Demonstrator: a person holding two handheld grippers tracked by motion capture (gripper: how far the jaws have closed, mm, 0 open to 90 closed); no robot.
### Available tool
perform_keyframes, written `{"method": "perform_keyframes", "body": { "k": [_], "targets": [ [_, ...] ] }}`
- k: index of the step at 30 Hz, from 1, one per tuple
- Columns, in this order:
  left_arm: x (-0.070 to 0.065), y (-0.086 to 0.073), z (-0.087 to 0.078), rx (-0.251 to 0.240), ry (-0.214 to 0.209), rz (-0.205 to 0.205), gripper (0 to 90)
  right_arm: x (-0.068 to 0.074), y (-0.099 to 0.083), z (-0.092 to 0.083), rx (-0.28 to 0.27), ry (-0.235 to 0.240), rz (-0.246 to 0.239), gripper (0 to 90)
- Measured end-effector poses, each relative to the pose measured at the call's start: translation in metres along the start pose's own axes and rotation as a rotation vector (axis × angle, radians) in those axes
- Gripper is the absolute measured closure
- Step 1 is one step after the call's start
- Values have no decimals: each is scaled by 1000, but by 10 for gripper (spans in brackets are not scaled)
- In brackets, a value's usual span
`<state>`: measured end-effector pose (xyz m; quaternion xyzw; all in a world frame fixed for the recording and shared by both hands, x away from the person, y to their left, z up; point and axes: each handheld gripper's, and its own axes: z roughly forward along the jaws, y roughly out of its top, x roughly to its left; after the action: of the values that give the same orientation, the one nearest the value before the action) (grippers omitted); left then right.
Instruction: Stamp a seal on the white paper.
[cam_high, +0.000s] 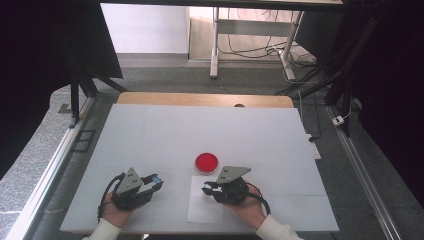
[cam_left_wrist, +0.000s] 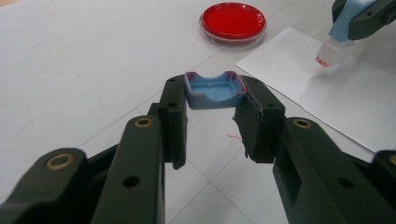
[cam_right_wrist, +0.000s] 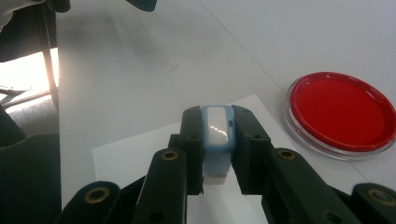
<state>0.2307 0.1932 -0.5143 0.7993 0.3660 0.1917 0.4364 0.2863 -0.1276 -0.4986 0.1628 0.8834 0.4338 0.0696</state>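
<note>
1. Holding two small plastic parts, I judge both to be light, stiff and a bit slick, so a modest squeeze across their flat sides should do; more could pop them out of my jaws.
2. My left gripper (cam_left_wrist: 212, 100) has its jaws closed on the blue cap (cam_left_wrist: 214, 89), pinched by its two short ends, hollow side up, above the worktop (cam_left_wrist: 84, 70). The cap is shallow, pale blue, with reddish stain along its rim.
3. My right gripper (cam_right_wrist: 217, 135) has its jaws clamped on the stamp (cam_right_wrist: 217, 128), taken by the flanks of its blue body. In the left gripper view its clear lower end with a red-inked edge hovers just above the white paper (cam_left_wrist: 355, 98), pointing down.
4. The stamp body is pale blue with a glossy white panel on top; I judge the inked face will smear, so it is best left untouched.
5. A red dish (cam_high: 206, 162) sits on the worktop just beyond the paper, apart from both grippers.
</note>
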Motion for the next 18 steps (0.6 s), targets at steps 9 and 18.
{"method": "perform_keyframes", "body": {
  "k": [9,18],
  "targets": [
    [0,0,0,0,-2,1,646,-1,-3,4,13,0,1,745],
    [0,0,0,0,-2,1,646,0,-5,7,28,-5,-13,746]
  ]
}}
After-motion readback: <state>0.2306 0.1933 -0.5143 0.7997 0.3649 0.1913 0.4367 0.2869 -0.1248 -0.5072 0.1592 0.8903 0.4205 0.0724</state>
